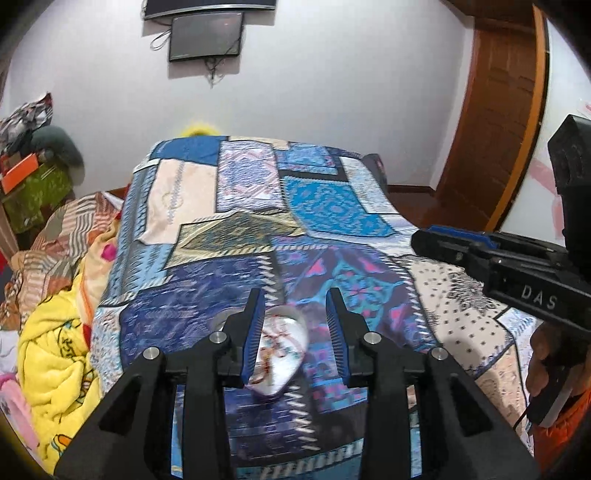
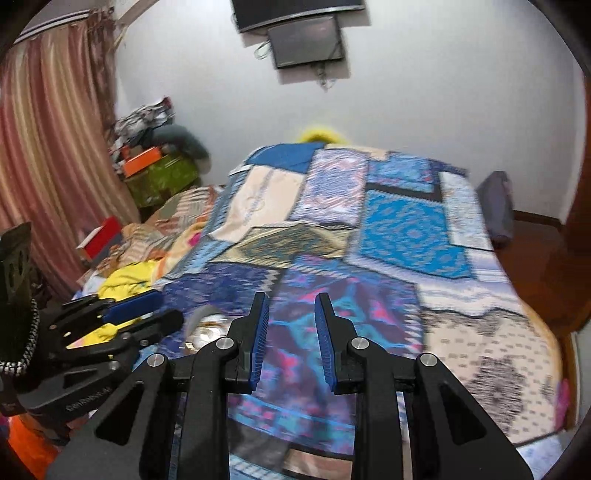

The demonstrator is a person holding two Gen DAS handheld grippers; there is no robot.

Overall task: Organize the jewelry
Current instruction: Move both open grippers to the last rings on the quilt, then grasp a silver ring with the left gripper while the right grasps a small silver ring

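Note:
A clear plastic dish (image 1: pixel 282 350) with red and beaded jewelry in it lies on the patchwork bedspread (image 1: pixel 258 206). My left gripper (image 1: pixel 295 299) is open, its jaws wide apart, with the dish between and just under the fingers, close to the left pad. My right gripper (image 2: pixel 290 301) is open and empty above the bedspread (image 2: pixel 406 229). The dish shows blurred in the right wrist view (image 2: pixel 207 328), to the left of the right gripper, partly hidden by the left gripper (image 2: pixel 147 314). The right gripper shows at the right edge of the left wrist view (image 1: pixel 424 240).
Crumpled yellow and striped blankets (image 1: pixel 59 332) lie left of the bed. A cluttered stand with an orange box (image 2: pixel 142 157) stands by the curtain (image 2: pixel 48 147). A wooden door (image 1: pixel 495 122) is at the right. Screens (image 1: pixel 205 33) hang on the far wall.

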